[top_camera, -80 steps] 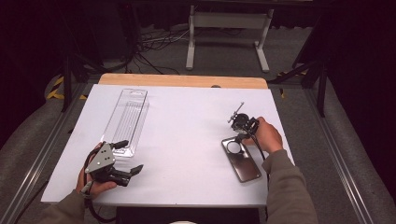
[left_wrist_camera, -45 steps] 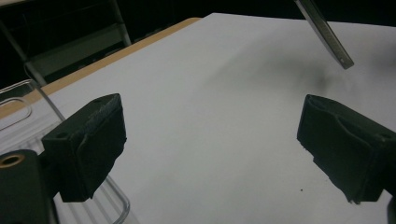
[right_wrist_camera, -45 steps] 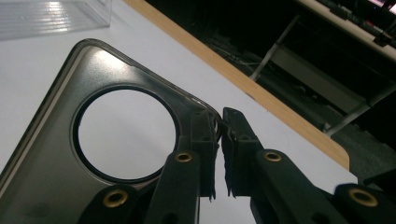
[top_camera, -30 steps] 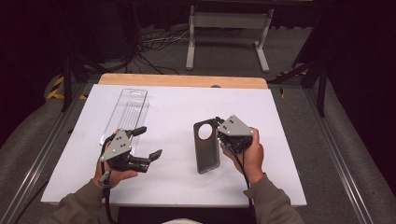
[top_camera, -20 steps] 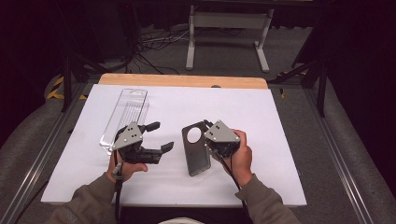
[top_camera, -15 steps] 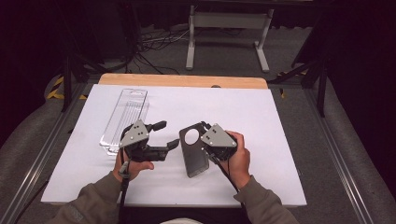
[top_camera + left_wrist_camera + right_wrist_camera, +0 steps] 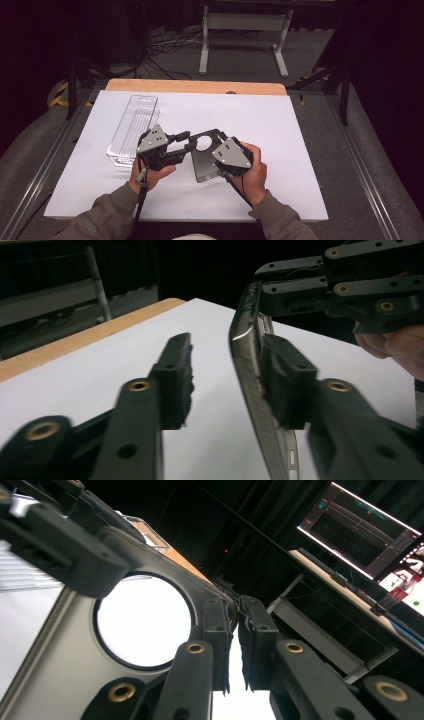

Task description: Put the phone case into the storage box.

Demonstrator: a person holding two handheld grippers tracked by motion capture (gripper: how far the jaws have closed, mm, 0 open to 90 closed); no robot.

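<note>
A dark metal plate (image 7: 202, 169) with a round hole is held tilted above the middle of the white table (image 7: 290, 125). My right gripper (image 7: 220, 136) is shut on its far right edge; in the right gripper view its pads (image 7: 233, 605) pinch that rim of the plate (image 7: 60, 680). My left gripper (image 7: 189, 140) comes in from the left. Its jaws have just been closing, and the plate's edge (image 7: 245, 370) stands between them (image 7: 225, 360): one pad touches it, the other is still a gap away.
A clear plastic case (image 7: 132, 127) lies at the table's back left, just behind the left hand. A wooden strip (image 7: 195, 86) runs along the far edge. A lit monitor (image 7: 365, 530) stands off to the side.
The right gripper carried the plate from the right side to the middle. The left gripper moved right to meet it, and its jaws narrowed around the plate's edge.
</note>
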